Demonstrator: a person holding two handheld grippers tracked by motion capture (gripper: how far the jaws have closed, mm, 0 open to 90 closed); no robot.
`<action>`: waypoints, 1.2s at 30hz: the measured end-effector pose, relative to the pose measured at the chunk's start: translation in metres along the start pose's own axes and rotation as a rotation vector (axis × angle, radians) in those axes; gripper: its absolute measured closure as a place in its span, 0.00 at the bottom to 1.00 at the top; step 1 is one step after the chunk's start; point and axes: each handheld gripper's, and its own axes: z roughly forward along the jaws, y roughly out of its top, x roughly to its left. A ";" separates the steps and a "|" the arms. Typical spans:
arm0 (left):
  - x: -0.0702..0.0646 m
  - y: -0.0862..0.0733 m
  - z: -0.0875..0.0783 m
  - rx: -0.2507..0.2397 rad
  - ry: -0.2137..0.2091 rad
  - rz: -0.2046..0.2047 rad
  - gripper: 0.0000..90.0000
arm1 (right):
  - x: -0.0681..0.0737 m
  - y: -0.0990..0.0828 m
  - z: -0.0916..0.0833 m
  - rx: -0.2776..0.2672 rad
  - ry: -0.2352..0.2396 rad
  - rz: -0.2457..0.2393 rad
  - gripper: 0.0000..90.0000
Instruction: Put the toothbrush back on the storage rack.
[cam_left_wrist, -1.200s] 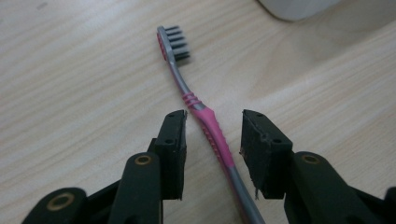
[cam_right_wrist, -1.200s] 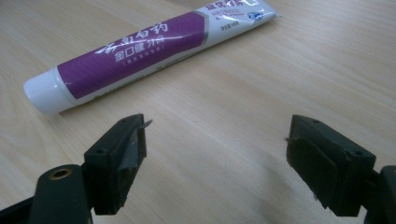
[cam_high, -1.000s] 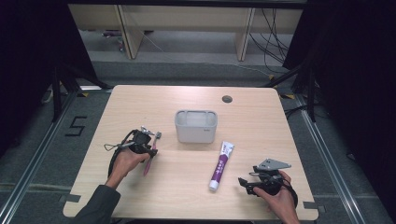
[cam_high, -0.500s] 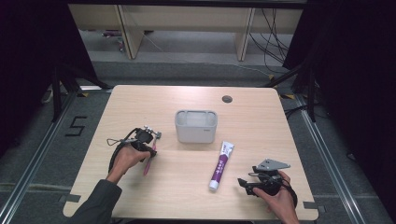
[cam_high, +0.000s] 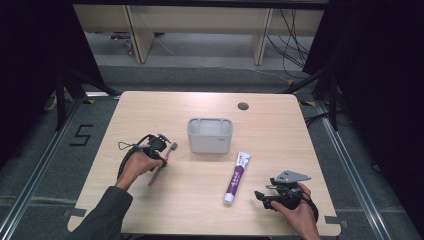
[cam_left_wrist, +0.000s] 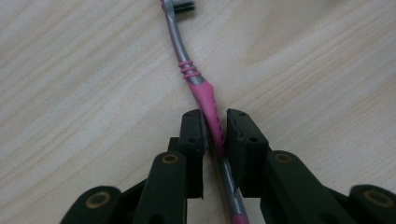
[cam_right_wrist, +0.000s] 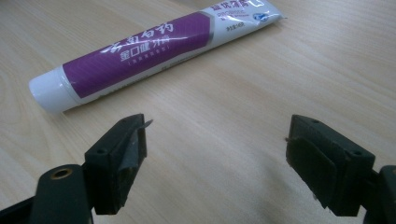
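Lying flat at the table's (cam_high: 280, 115) left, left of the grey cup (cam_high: 210, 135): toothbrush (cam_left_wrist: 205, 95), light, stiff, slick. Closing just now, left gripper (cam_left_wrist: 215, 126) pinching its pink handle, probably the best hold. Right gripper (cam_right_wrist: 217, 140) gaping near the toothpaste (cam_right_wrist: 154, 44).

I'm looking at what seems a lab: pale wooden table (cam_high: 200, 200) ringed by black curtains (cam_high: 30, 60), loose black cables (cam_high: 295, 35), taped floor number (cam_high: 83, 135).
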 end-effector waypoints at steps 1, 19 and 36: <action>0.000 0.000 0.000 0.004 0.005 0.000 0.84 | 0.000 0.000 0.000 -0.001 0.000 0.000 0.24; 0.002 0.005 0.000 0.048 0.024 0.028 0.90 | 0.001 0.000 0.001 -0.008 0.010 0.011 0.24; 0.002 0.014 0.002 0.139 0.018 0.039 0.91 | 0.000 0.000 0.000 -0.021 0.001 0.003 0.25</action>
